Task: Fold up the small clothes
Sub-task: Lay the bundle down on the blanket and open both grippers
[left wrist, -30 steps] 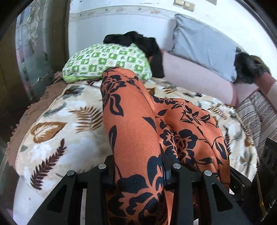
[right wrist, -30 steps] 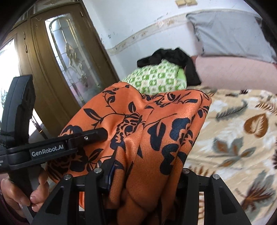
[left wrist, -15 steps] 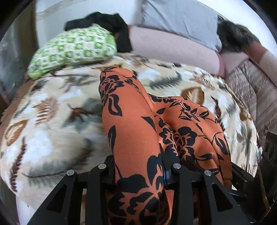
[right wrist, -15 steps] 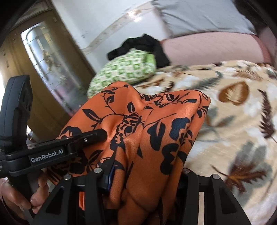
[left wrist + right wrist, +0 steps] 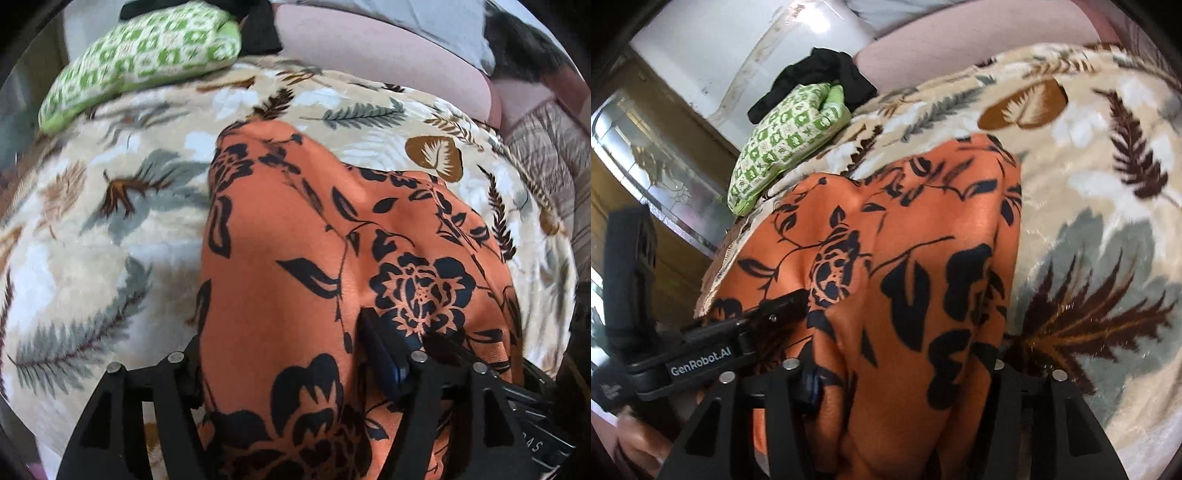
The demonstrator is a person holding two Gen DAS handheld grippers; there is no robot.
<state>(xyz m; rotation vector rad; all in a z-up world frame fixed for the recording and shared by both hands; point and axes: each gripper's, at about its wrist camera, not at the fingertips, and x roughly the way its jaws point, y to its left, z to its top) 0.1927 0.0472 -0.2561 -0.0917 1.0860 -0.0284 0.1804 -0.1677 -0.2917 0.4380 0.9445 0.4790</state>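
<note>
Garment: orange floral cloth point(image 5: 295, 258) is held over the leaf-print blanket point(image 5: 92, 221), green pillow point(image 5: 140, 55) at 11 o'clock.
Left gripper point(image 5: 295, 373): clamped on cloth.
Right gripper point(image 5: 897, 373): clamped on cloth.
Risk: slippery fabric may be bunched if lowered unevenly.

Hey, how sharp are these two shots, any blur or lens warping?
Left wrist: blanket print smeared by motion, orange cloth sharper, fisheye bulge and dark corners. Right wrist: blanket edges streaked, cloth's far edge soft, wall line bent by the lens.
</note>
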